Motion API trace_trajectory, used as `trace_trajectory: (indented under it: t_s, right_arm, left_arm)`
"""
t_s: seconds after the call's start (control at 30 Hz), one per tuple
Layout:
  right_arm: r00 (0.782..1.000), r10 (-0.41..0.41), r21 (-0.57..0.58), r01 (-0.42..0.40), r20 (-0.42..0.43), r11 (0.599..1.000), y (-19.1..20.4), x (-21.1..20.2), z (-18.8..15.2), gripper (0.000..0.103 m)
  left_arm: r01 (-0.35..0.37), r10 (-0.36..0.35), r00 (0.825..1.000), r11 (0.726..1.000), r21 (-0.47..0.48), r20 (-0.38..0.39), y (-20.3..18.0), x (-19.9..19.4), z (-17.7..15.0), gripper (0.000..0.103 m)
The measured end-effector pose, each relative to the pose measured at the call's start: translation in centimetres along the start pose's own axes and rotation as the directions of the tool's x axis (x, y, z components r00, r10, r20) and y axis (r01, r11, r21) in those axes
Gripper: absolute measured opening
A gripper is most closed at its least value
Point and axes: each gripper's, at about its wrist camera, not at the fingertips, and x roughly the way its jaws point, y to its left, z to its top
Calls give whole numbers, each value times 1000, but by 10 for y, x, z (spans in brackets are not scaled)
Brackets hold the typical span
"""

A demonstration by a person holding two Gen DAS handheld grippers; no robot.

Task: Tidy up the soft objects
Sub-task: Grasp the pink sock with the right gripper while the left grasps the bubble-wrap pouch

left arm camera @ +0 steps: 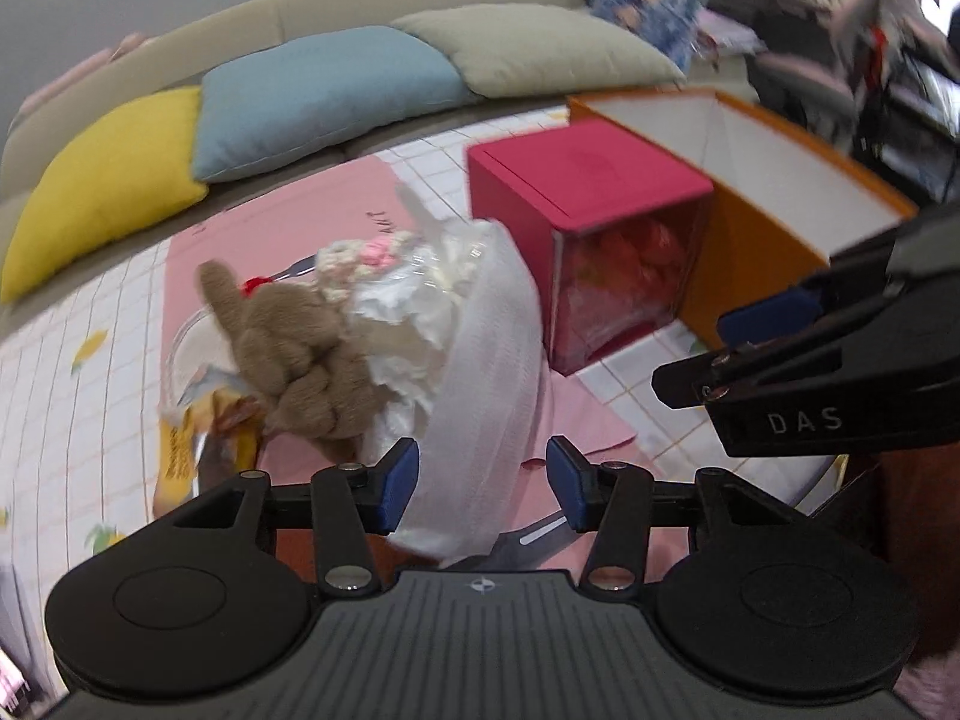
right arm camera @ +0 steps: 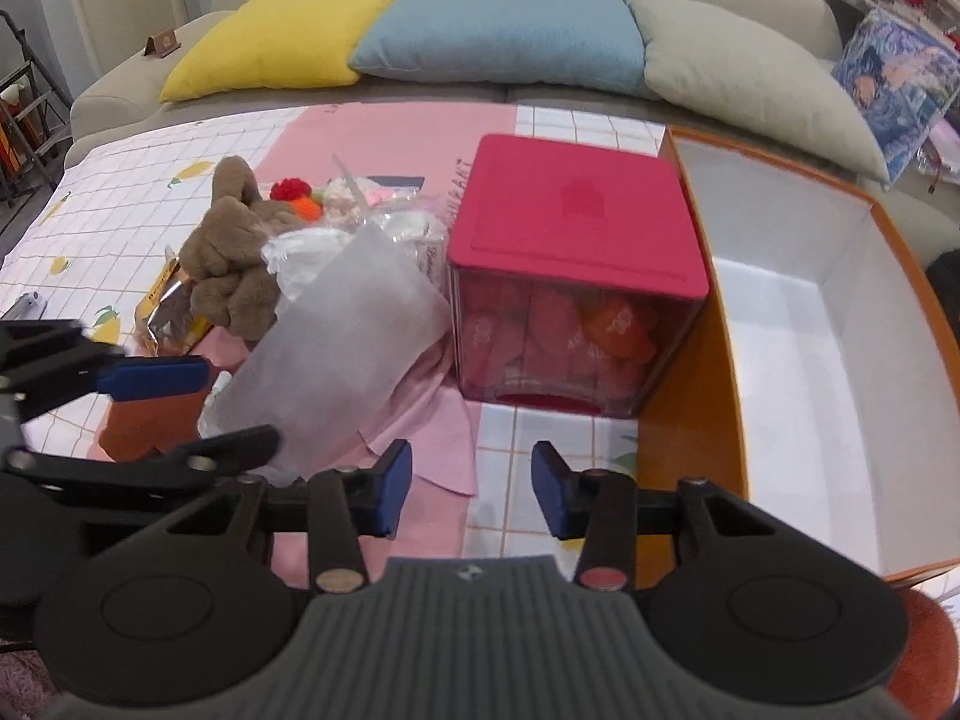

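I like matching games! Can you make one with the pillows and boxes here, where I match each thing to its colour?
Things:
1. left pillow
2. middle pillow
3. lidded box
4. open box

Colours:
A. orange outside, white inside
B. yellow
C. pink-red
D. light blue

Pairs: 1-B, 2-D, 3-C, 4-A

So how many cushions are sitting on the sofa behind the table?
3, in a row along the sofa: the yellow cushion at the left, the blue cushion in the middle, the beige cushion at the right. More may lie out of view.
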Motion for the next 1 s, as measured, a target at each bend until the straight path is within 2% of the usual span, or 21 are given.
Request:
trace_trajectory:
  t_s: [0.2, 0.23, 0.27, 0.33, 0.4, 0.53, 0.67, 0.8, 1.0]
  right_arm:
    - [1000, 17, 22, -17, -9, 1000, -4, 8, -3, 45]
    - [1000, 18, 24, -17, -10, 1000, -5, 9, -3, 45]
    - [1000, 19, 25, -19, -10, 999, -6, 10, -4, 46]
    - [1000, 23, 30, -23, -14, 999, -7, 13, -4, 46]
    - [999, 30, 36, -30, -14, 999, -9, 16, -5, 46]
    - [998, 51, 41, -50, -20, 998, -12, 23, -6, 46]
    - [996, 81, 46, -79, -25, 996, -14, 31, -7, 47]
    - [994, 106, 19, -106, -14, 994, -10, 40, -4, 52]
    - [985, 170, 16, -169, -34, 985, -4, 68, 4, 54]
  left_arm:
    - [-33, 39, 998, 995, 89, -57, -15, 31, -2, 58]
    - [-34, 40, 997, 995, 96, -66, -16, 35, -2, 55]
    - [-36, 44, 996, 994, 106, -72, -18, 38, -2, 51]
    - [-44, 56, 994, 991, 124, -91, -21, 46, -1, 32]
    - [-51, 64, 993, 991, 123, -104, -21, 53, -1, 30]
    - [-78, 91, 990, 990, 118, -105, -15, 59, -4, 6]
    - [-48, 52, 996, 998, 50, -73, -4, 43, -2, 1]
    - [8, -14, 999, 991, -132, -45, 23, 13, 7, 0]
    - [-27, 24, 1000, 965, -262, -17, 46, -16, 10, 0]
